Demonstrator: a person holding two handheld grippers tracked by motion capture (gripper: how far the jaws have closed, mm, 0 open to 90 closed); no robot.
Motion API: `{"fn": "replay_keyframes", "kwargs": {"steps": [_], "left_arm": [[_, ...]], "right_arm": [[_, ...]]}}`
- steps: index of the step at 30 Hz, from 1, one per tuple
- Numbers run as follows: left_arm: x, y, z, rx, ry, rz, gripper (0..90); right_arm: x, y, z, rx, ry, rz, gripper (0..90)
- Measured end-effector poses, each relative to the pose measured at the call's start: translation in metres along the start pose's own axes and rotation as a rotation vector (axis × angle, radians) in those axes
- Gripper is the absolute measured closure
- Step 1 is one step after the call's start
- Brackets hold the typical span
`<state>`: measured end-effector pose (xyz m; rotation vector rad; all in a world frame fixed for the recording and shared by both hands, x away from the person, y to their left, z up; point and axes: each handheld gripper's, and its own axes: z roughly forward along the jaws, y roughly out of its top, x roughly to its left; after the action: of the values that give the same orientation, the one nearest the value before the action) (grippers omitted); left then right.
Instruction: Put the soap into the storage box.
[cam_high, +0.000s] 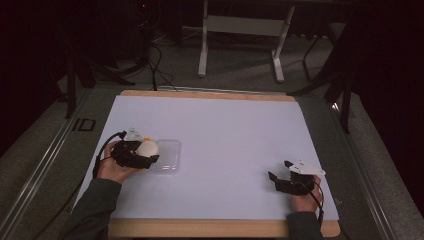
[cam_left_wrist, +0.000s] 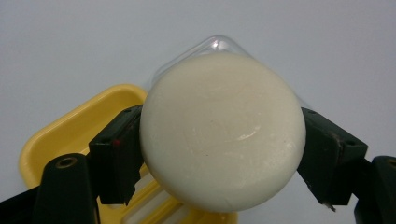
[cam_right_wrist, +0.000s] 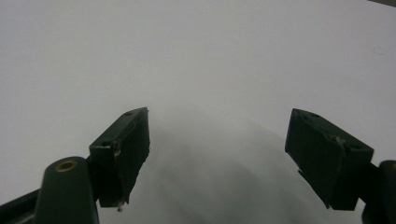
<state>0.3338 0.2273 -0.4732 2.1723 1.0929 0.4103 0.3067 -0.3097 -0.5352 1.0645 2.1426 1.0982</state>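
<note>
Soap bar (cam_left_wrist: 223, 133): round, cream, filling the middle of the left gripper view; in the high view it sits left of centre.
Yellow dish (cam_left_wrist: 79, 130): lower left behind the soap, with a clear lid (cam_high: 166, 156) just right of it in the high view.
Handling: you likely have a firm, fairly light, slick bar; keep your pads on its curved rim.
Left gripper (cam_high: 140, 154): pinching the soap across its width.
Right gripper (cam_right_wrist: 219, 158): jaws spread, nothing between, over bare white table (cam_high: 235, 130).
</note>
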Motion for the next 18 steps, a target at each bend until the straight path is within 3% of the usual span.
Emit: {"fn": "replay_keyframes", "kwargs": {"steps": [18], "left_arm": [[0.018, -0.011, -0.005, -0.004, 0.052, -0.067, 24.4]], "right_arm": [[0.0, 0.0, 0.0, 0.0, -0.001, 0.0, 21.7]]}}
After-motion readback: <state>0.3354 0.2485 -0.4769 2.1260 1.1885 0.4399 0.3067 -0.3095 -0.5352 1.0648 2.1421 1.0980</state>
